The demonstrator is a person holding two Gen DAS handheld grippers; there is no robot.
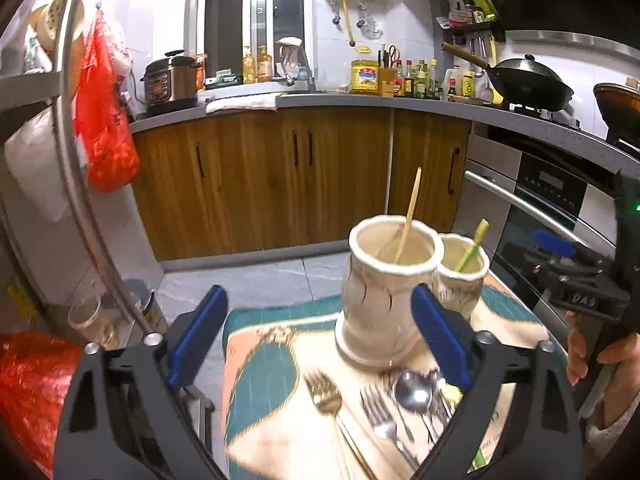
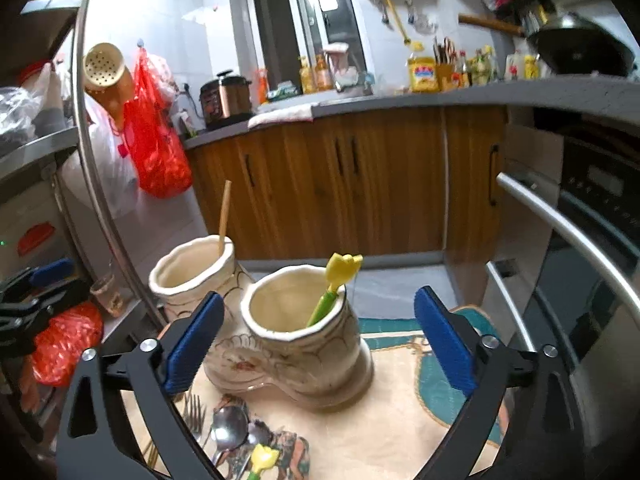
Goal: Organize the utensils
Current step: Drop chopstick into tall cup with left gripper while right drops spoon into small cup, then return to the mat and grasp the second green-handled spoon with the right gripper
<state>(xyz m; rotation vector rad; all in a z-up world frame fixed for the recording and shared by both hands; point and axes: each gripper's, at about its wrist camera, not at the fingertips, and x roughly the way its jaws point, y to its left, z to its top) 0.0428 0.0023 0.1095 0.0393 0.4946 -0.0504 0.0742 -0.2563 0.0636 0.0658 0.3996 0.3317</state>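
Cutlery lies nearest the left tongs (image 1: 320, 344), loose on the patterned mat (image 1: 276, 420) that covers the bench: a gold fork (image 1: 326, 398) between the two blue pads, silver forks (image 1: 380, 416) and spoons (image 1: 414, 392) heaped towards the right pad; these tongs stand wide apart with nothing between them; just beyond them rises the taller cream holder (image 1: 386, 292), a wooden chopstick (image 1: 409, 216) leaning in it; touching it on its right is the shorter holder (image 1: 464, 276) with a green-and-yellow utensil (image 1: 472, 248) inside. The right tongs (image 2: 320, 344) also gape wide and grip nothing; below their left pad lie the forks (image 2: 194, 412), spoons (image 2: 228, 428) and a second yellow-tipped utensil (image 2: 262, 458); between and just past the pads sits the shorter holder (image 2: 304, 352); the taller holder (image 2: 192, 276) is beyond the left pad. Far behind are wooden cabinets (image 2: 360, 184).
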